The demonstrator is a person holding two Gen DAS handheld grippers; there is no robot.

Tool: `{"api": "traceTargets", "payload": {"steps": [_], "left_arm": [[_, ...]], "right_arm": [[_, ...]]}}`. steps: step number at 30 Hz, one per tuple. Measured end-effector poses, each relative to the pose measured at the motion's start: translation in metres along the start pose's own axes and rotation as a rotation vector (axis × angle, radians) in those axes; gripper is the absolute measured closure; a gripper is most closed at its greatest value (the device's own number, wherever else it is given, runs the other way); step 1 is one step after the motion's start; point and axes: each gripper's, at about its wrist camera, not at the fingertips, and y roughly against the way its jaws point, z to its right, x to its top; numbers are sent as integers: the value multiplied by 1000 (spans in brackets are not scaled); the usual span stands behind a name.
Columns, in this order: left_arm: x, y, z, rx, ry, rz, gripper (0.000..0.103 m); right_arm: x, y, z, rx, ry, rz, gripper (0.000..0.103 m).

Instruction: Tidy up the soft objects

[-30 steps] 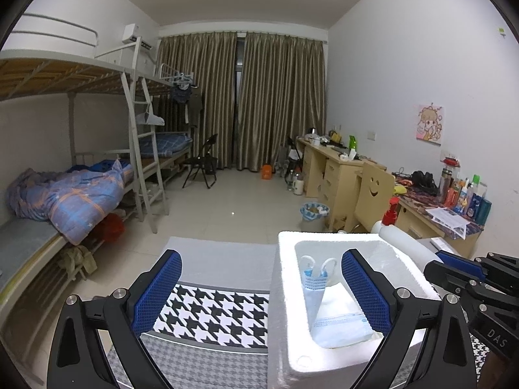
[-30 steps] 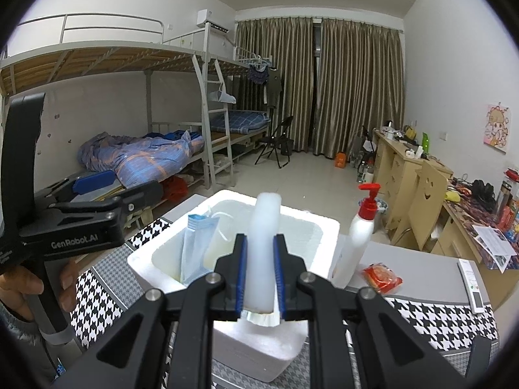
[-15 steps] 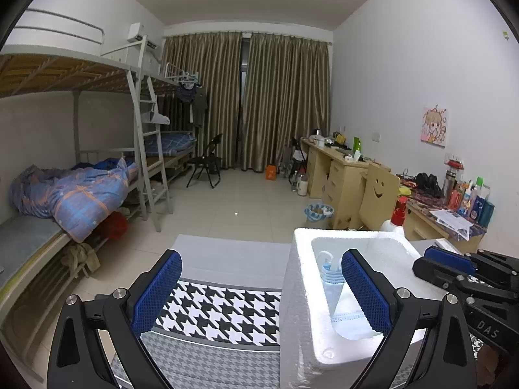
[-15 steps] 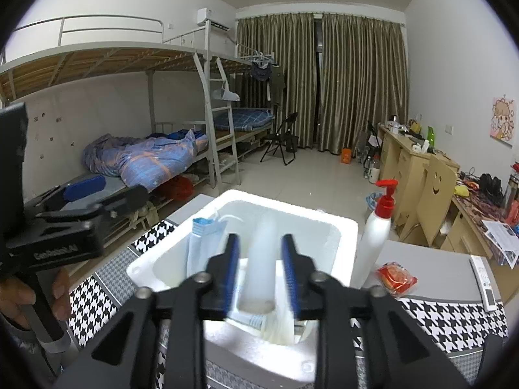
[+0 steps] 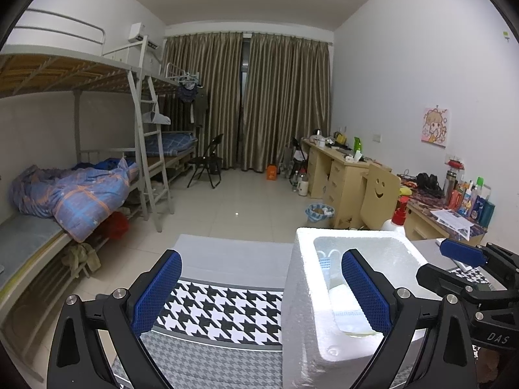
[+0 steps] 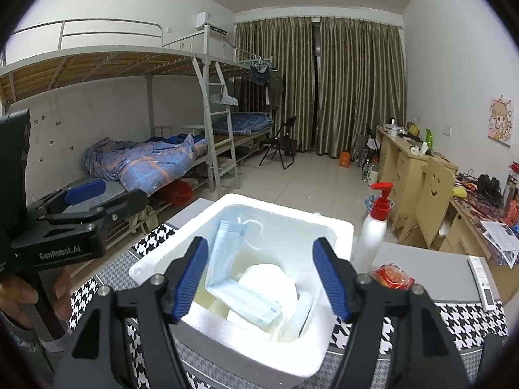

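— Blue pads on the right gripper [image 6: 261, 278] are spread wide, with nothing between them; what is seen below?

— A foam box [image 6: 337, 233] is seen straight beneath and ahead, its opening framed by the two fingers. Inside, a blue mask [image 6: 227, 259] is propped against the left wall, its long axis running up and away from the fingers, and a white roll [image 6: 269, 278] is lain on the floor of the box beside it, touching it.

— And the left gripper [image 5: 262, 288]?

— Its fingers are also held apart and empty. The box [image 5: 298, 291] is placed to its right, with the right finger over the opening and the left finger over the houndstooth cloth [image 5: 223, 304].

— Which soft thing might be taken next?

— Outside the box, a red packet [image 6: 392, 275] is seen on the table, just right of the right gripper's finger and near a pump bottle [image 6: 373, 236]. Whether it is soft cannot be told. It is judged that the right gripper is much the nearer; a short swing rightward and down would be called for.
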Motion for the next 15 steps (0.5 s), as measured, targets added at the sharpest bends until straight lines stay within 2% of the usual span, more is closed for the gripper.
{"api": "traceTargets", "payload": {"steps": [6,13,15], "left_arm": [[0,5,4,-3,-8,2,4],[0,19,14,-7,-15,13,3],[0,24,17,-5,-24,18,3]], "right_arm": [[-1,11,2,0,-16,17,24],[-3,29,9,-38,-29,64,8],[-2,32,9,-39,-35,72,5]]}}
